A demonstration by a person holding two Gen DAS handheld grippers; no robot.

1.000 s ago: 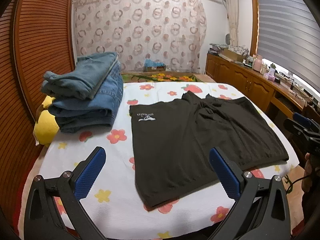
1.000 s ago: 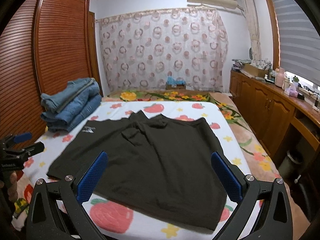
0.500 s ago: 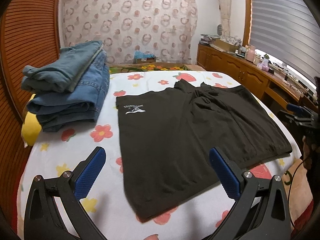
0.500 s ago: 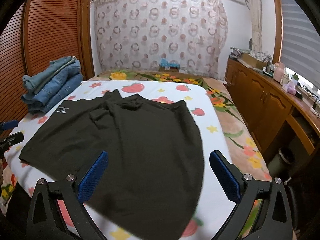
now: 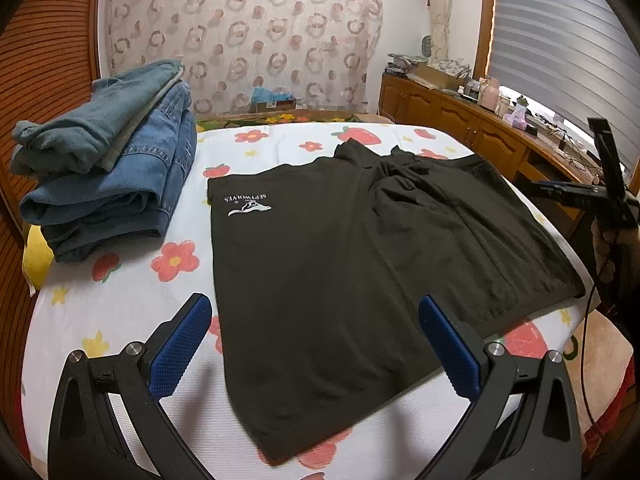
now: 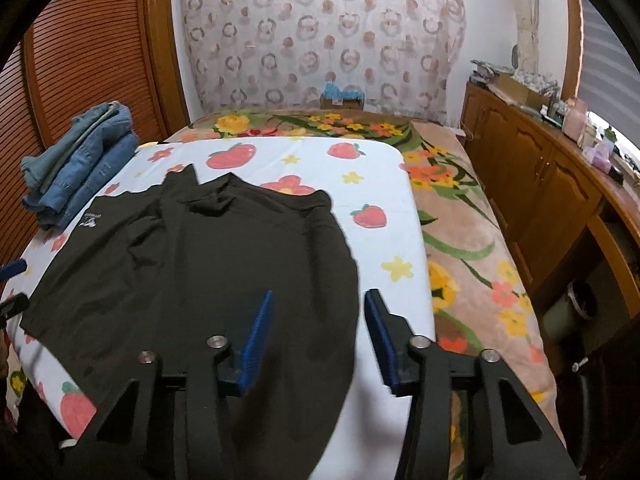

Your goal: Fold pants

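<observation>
Pants: we are looking at a pair of dark, near-black knit pants (image 5: 360, 264) lying spread flat on the white bedsheet printed with strawberries and flowers (image 5: 120, 312); in the right wrist view the same pants (image 6: 200, 264) are covering the near left part of the sheet (image 6: 384, 216).
Logo: we are reading a small white printed emblem with lettering (image 5: 248, 204) near the far left corner of the pants; it is appearing upside down to us.
Near edge: we are seeing one corner of the pants reaching the front edge of the bed in the left wrist view.
Left gripper: our black gripper with blue textured pads (image 5: 316, 344) is hovering over the near part of the pants, jaws spread wide, grasping nothing.
Right gripper: our second black, blue-padded gripper (image 6: 316, 328) is hanging above the right-hand border of the pants, jaws partly drawn in with a clear gap between the pads; no cloth is sitting between them.
Denim stack: we are noting a pile of folded blue jeans (image 5: 108, 168) sitting on the sheet just left of the pants, apart from them.
Surroundings: a circle-patterned curtain (image 6: 320, 32) is hanging behind the bed, and a wooden cabinet run (image 6: 540, 168) is standing along the right.
</observation>
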